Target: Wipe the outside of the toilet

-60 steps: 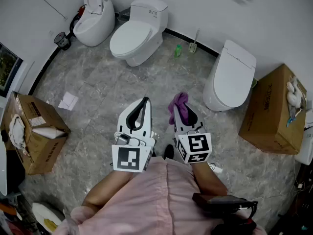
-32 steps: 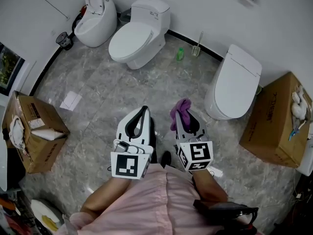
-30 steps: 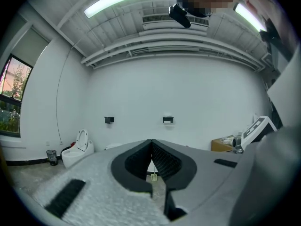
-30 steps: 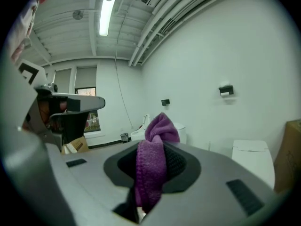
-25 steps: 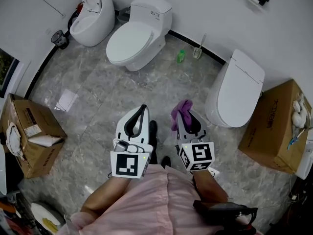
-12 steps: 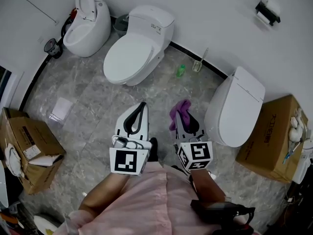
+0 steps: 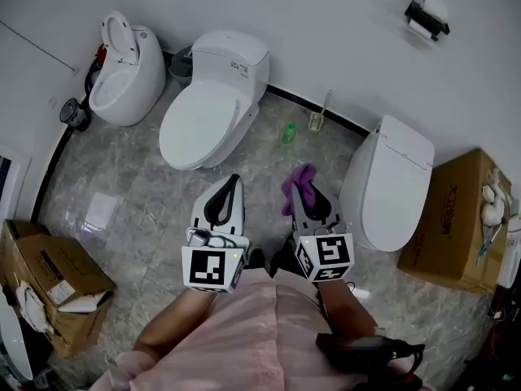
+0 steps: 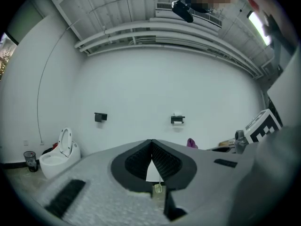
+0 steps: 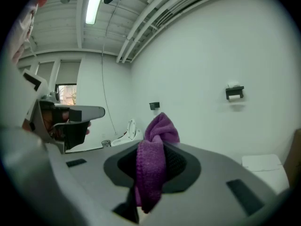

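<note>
Though open, cardboard box with white bundle.

"What is the floor like?"

"The floor is grey stone with swirls. A black strip runs along the bottom of the white wall."

"What else is there?"

"A brown box, another box, a paper holder, a long ceiling light and a window"

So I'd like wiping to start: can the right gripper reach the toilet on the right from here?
Probably yes. The right gripper, shut on the purple cloth, hangs beside that toilet with only bare floor between; the green bottle stands farther off, not in the way.
</note>
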Tool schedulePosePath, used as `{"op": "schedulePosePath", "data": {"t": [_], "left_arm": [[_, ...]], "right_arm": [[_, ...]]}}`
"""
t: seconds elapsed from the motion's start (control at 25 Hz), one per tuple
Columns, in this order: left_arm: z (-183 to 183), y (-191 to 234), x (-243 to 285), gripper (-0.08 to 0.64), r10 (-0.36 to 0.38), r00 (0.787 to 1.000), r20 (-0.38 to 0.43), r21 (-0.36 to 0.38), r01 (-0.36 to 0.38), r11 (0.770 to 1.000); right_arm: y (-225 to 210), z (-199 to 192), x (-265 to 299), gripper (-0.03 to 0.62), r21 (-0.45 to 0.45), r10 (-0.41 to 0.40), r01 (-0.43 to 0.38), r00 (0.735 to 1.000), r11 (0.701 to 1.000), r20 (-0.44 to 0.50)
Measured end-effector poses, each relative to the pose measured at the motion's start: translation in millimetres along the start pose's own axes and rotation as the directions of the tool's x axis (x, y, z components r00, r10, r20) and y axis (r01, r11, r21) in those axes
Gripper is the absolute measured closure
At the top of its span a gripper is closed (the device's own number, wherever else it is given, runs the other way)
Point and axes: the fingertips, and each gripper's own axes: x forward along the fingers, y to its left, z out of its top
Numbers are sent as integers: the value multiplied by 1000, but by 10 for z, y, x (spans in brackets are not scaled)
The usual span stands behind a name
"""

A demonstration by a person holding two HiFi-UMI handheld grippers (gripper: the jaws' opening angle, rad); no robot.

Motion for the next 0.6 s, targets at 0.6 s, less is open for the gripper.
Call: {"op": "schedulePosePath", "data": {"t": [0.6], "left_arm": [[-360,-38,1425,552,-16,993,-115,11,18,1000]], "right_arm": [[-1070,-106,1009,508,47,10,-7,999,999,-50]]}}
